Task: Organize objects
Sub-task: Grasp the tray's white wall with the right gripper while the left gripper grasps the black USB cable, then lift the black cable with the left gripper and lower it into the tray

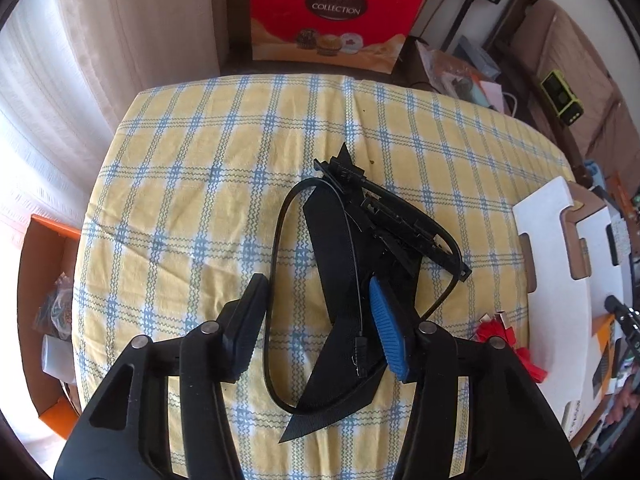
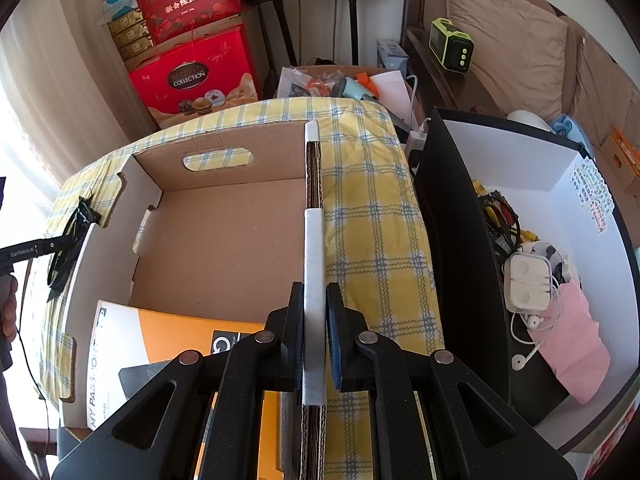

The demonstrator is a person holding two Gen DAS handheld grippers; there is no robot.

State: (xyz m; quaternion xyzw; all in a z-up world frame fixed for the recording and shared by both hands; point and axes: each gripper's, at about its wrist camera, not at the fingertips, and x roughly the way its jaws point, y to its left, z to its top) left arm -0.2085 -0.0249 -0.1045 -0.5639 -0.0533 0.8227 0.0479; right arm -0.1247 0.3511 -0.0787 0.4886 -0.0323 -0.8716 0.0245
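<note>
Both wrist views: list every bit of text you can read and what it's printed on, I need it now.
"COLLECTION": red gift box, seen in both views.
"MY PASSPORT": orange and white box inside the cardboard box.
"GenRobot.AI": left gripper, at the right view's left edge.
Chinese characters: upper red box; I can't read them surely.
Sticker sheet on the white bin: too small.
</note>
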